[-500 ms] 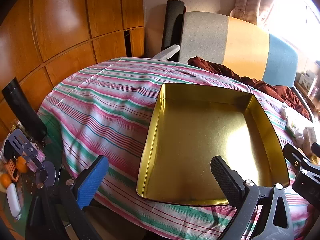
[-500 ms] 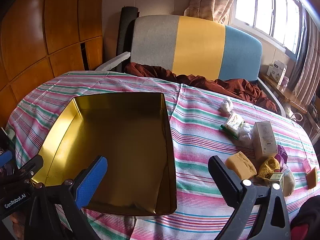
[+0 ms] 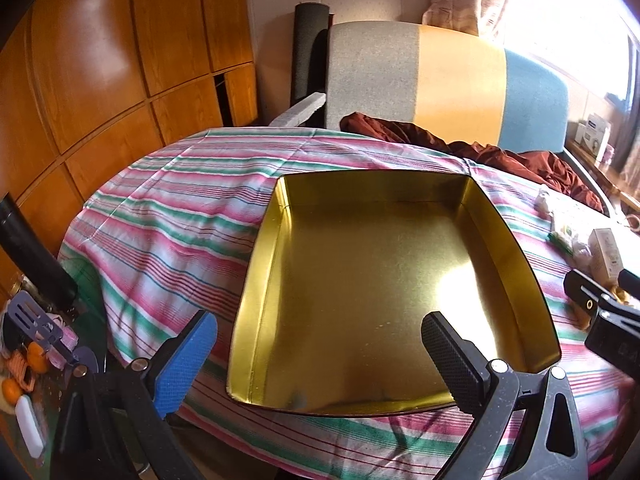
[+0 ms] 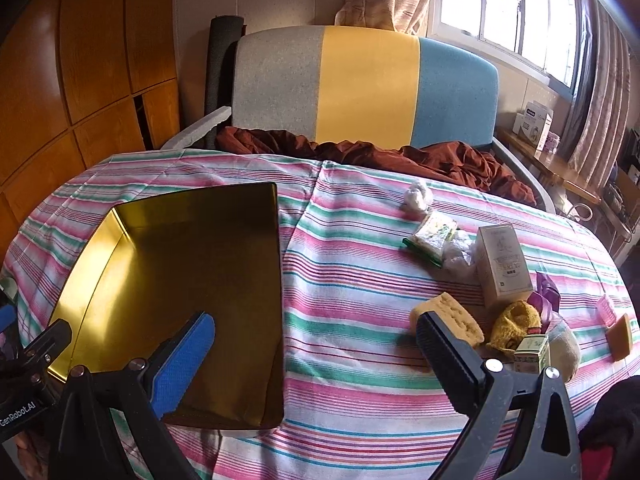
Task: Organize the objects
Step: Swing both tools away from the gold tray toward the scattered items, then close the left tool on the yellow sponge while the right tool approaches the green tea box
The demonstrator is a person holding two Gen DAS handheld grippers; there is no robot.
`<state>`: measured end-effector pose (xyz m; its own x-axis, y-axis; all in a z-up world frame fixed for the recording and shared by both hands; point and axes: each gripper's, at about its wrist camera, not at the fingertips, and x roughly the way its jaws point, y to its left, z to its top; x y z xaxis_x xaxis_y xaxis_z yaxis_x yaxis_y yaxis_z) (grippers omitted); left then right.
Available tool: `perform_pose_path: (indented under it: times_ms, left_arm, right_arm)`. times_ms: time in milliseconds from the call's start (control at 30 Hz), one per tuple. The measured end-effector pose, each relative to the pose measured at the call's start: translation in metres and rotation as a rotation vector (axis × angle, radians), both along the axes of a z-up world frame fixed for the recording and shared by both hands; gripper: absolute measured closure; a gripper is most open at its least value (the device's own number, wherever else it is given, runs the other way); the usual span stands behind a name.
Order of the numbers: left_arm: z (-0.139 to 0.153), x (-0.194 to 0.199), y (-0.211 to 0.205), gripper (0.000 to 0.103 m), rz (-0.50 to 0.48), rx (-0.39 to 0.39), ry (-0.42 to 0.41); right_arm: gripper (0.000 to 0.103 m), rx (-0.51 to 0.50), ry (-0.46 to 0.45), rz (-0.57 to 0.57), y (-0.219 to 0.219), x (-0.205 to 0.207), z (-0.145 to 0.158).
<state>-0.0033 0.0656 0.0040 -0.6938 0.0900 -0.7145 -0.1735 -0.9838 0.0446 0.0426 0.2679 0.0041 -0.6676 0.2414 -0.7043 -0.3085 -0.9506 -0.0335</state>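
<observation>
An empty gold metal tray [image 3: 472,220] lies on the striped tablecloth; it also shows in the right wrist view [image 4: 100,240]. My left gripper [image 3: 320,356] is open and empty over the tray's near edge. My right gripper [image 4: 316,344] is open and empty, above the cloth between the tray and a cluster of loose items: a yellow sponge [image 4: 448,316], a tall cream box [image 4: 504,264], a yellow cloth [image 4: 516,324], a small green box [image 4: 532,352], a green-edged packet [image 4: 434,236] and a white wad [image 4: 418,196].
The striped table [image 4: 360,280] drops off at its near and left edges. A grey, yellow and blue sofa [image 4: 368,84] with a brown blanket [image 4: 400,156] stands behind. A low side table with oranges and utensils [image 3: 32,344] is at left. An orange block [image 4: 620,336] lies far right.
Both grippers have shifted to the right: the tray sits further left in each view, and more of the item cluster shows in the right wrist view. Both stay open.
</observation>
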Motion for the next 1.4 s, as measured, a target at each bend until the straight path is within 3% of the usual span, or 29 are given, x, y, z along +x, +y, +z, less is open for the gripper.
perform_pose_path:
  times_ms: [500, 800, 867, 967, 1033, 1133, 1400]
  left_arm:
    - [-0.001, 0.012, 0.071, 0.000, -0.310, 0.043, -0.023]
    - [-0.001, 0.023, 0.125, 0.000, -0.498, 0.057, -0.068]
    - [-0.001, 0.024, 0.135, 0.000, -0.537, 0.071, -0.086]
    - [-0.001, 0.024, 0.156, 0.000, -0.588, 0.099, -0.128]
    - [-0.002, 0.025, 0.173, 0.000, -0.620, 0.107, -0.152]
    - [-0.007, 0.026, 0.197, 0.000, -0.657, 0.118, -0.190]
    - [-0.038, 0.020, 0.261, 0.000, -0.691, 0.122, -0.319]
  right_arm:
    - [0.000, -0.087, 0.012, -0.276, 0.157, 0.056, 0.015]
    - [0.000, -0.211, 0.058, -0.445, 0.243, 0.101, 0.006]
    - [0.000, -0.334, 0.079, -0.474, 0.260, 0.109, -0.004]
    - [0.000, -0.490, 0.144, -0.525, 0.279, 0.124, -0.017]
    - [0.000, -0.531, 0.227, -0.547, 0.286, 0.135, -0.016]
    - [0.000, -0.575, 0.260, -0.561, 0.289, 0.139, -0.019]
    - [0.000, -0.561, 0.236, -0.515, 0.285, 0.131, -0.018]
